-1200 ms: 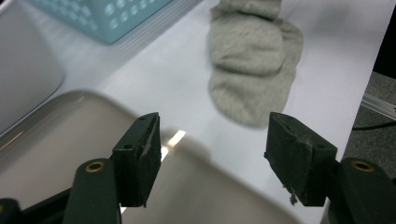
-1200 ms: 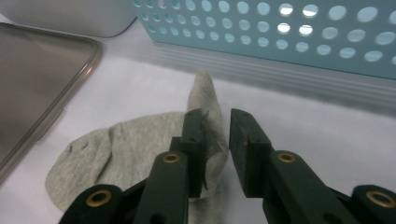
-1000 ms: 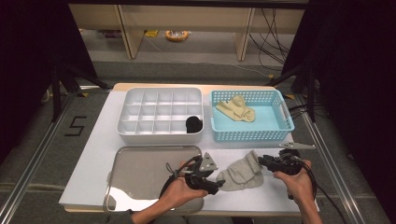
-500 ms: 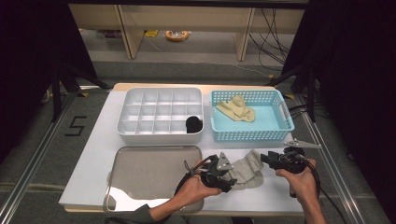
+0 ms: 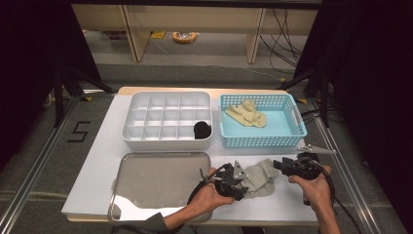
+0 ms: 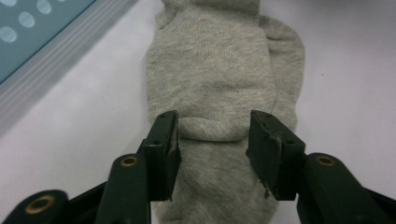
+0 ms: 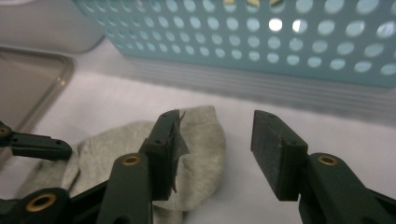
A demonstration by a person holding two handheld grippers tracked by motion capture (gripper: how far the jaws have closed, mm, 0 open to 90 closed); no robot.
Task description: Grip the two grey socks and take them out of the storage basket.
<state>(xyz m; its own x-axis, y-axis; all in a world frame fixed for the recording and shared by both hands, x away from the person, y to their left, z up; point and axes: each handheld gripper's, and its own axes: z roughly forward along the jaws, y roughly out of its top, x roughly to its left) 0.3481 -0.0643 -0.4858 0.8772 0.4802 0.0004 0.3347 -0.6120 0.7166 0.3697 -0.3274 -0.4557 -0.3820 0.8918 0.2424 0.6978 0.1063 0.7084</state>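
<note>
A grey sock [image 5: 259, 176] lies flat on the white table near its front edge, between my two grippers. My left gripper [image 5: 242, 184] reaches over the sock's left end. Its jaws have just been closing and stand either side of a fold of the sock [image 6: 215, 70], with the pads clear of the cloth. My right gripper [image 5: 278, 165] is at the sock's right end, jaws apart after opening. The sock's tip [image 7: 201, 144] lies beside and behind one of its fingers [image 7: 166, 140], with nothing gripped.
A metal tray [image 5: 160, 180] lies front left, next to my left hand. A white compartment box [image 5: 165, 141] holding a black item [image 5: 202, 129] stands behind it. A blue basket [image 5: 292, 126] with beige socks [image 5: 246, 114] stands just behind the grey sock.
My left gripper has moved right, off the tray's edge and onto the sock's left end, with its jaws narrower. My right gripper's jaws have widened while that hand stayed put.
</note>
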